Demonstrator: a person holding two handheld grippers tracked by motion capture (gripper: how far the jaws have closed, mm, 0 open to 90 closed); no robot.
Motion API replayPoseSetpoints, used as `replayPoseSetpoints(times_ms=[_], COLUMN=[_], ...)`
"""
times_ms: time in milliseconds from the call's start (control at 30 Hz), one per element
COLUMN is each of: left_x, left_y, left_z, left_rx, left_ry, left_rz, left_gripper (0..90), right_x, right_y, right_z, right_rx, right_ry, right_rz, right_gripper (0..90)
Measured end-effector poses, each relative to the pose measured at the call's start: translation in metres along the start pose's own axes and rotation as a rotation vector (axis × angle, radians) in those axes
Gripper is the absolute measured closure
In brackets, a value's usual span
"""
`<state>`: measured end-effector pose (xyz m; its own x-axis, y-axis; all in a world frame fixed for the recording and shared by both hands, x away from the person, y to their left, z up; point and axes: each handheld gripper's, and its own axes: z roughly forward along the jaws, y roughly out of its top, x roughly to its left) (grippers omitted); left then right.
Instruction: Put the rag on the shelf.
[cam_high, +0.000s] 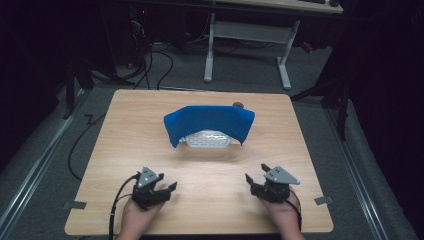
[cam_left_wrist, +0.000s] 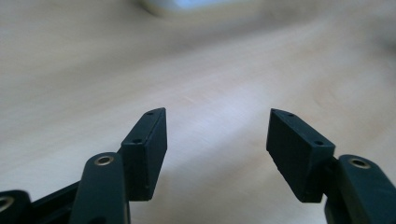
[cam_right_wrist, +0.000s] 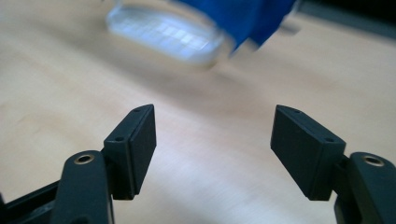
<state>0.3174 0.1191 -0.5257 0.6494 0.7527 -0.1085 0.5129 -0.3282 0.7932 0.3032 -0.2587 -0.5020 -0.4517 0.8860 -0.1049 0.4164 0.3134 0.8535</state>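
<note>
A blue cloth (cam_high: 210, 121) lies draped over a white lattice basket (cam_high: 207, 139) in the middle of the wooden table (cam_high: 125, 130). In the right gripper view the basket (cam_right_wrist: 163, 39) and cloth (cam_right_wrist: 238, 16) appear blurred ahead. My left gripper (cam_high: 169, 183) rests open near the front edge at the left, held by a hand, with nothing between its fingers (cam_left_wrist: 147, 149). My right gripper (cam_high: 254, 174) stands open at the front right, also empty, its fingers (cam_right_wrist: 133, 149) wide apart. Both sit well short of the basket.
A small dark round object (cam_high: 238, 105) peeks out behind the cloth. Tape tabs (cam_high: 74, 204) mark the table's front corners. Beyond the table stand a white desk frame (cam_high: 247, 35) and cables on the grey floor.
</note>
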Motion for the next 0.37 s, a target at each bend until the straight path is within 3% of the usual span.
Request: replayPoseSetpoints(times_ms=[67, 133, 233, 267, 300, 333, 367], left_x=[-0.013, -0.019, -0.019, -0.021, -0.021, -0.017, -0.017], left_y=[-0.001, 0.0, 0.001, -0.001, -0.001, 0.0, 0.0], left_z=[0.003, 0.009, 0.011, 0.012, 0.012, 0.01, 0.01], left_rx=[0.007, 0.036, 0.039, 0.027, 0.027, 0.04, 0.04], left_ry=[0.025, 0.018, 0.018, -0.006, -0.006, 0.012, 0.012], left_rz=[0.077, 0.125, 0.127, 0.076, 0.076, 0.118, 0.118], left_gripper=[37.9, 38.1, 38.0, 38.1, 38.0, 38.1, 38.1], right_x=[0.015, 0.024, 0.024, 0.021, 0.021, 0.019, 0.018], right_y=[-0.011, -0.014, -0.013, -0.013, -0.013, -0.014, -0.015], right_z=[0.001, 0.001, 0.003, 0.004, 0.004, 0.005, 0.005], right_rx=[0.039, 0.05, 0.042, 0.045, 0.045, 0.051, 0.052], right_ry=[0.035, 0.065, 0.058, 0.059, 0.059, 0.064, 0.063], right_rz=[-0.029, -0.06, -0.07, -0.056, -0.056, -0.051, -0.047], right_gripper=[32.1, 32.5, 32.4, 32.5, 32.5, 32.6, 32.6])
